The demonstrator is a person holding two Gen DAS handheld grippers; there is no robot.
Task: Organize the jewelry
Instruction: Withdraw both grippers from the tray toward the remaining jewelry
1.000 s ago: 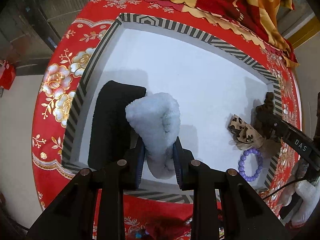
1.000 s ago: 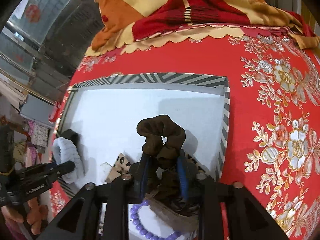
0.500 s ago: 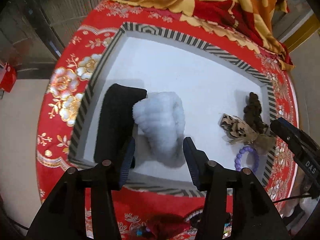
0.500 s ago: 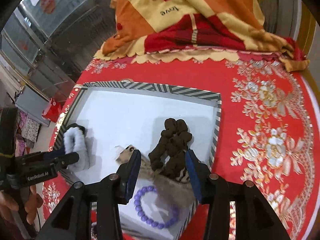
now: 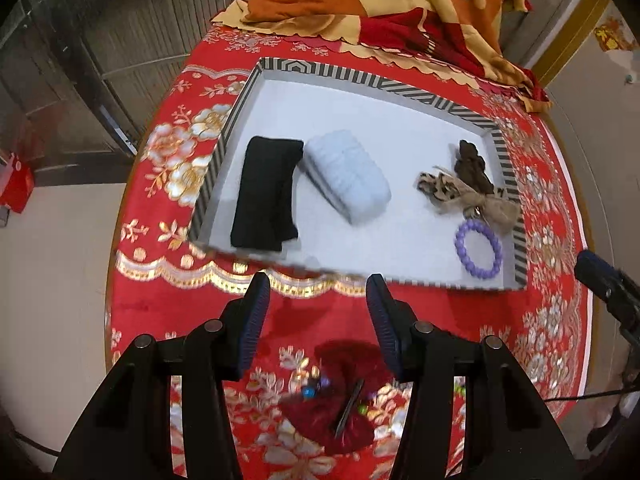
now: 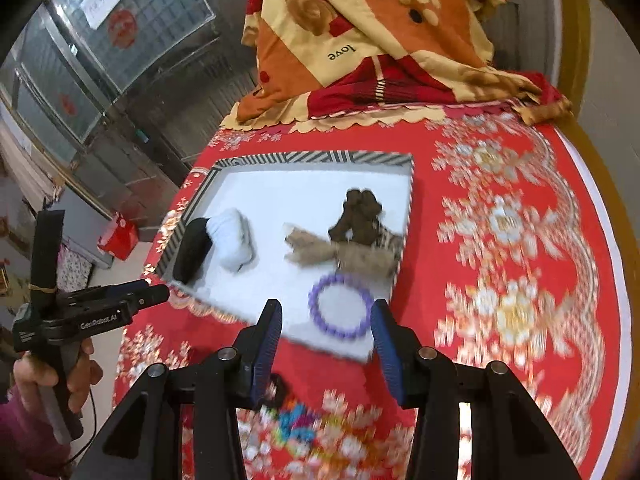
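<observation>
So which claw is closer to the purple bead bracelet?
Right. The right claw hangs open just before the purple bead bracelet; the left claw is open farther left, by the tray's front edge.

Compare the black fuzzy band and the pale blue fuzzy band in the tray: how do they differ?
The black band is dark and lies flatter and longer against the tray's left wall; the pale blue band is light, puffier and sits towards the middle, angled. They touch at one end. Both are plush and lie loose, ungripped.
</observation>
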